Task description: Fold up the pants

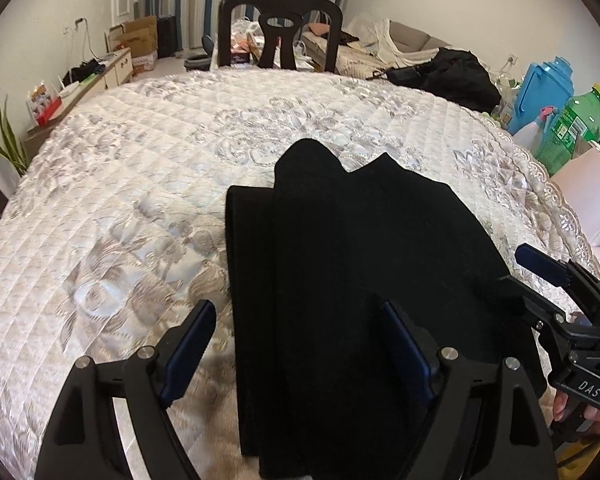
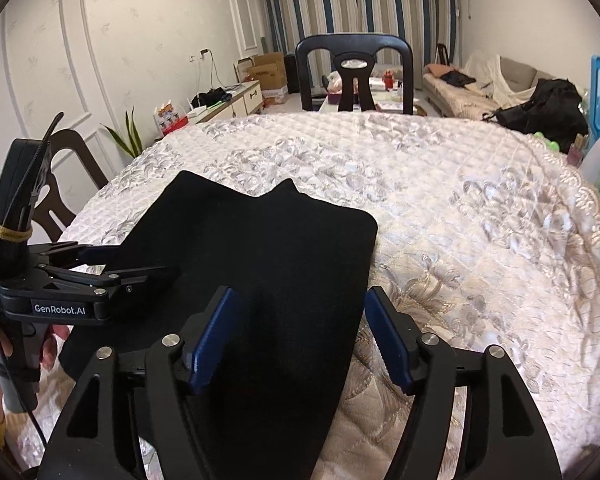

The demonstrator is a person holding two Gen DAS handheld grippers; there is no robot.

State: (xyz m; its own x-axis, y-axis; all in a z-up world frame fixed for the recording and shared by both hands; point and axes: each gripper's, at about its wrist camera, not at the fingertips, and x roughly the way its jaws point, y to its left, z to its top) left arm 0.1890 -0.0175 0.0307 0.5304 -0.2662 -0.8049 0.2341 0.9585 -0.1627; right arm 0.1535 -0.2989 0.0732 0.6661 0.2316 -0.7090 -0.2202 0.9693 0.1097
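The soft, limp black cloth pants (image 1: 364, 280) lie partly folded on the quilted white floral table cover (image 1: 140, 184), best pinched at near corners, with left gripper (image 1: 296, 356) and right gripper (image 2: 296, 336) both spread, empty.
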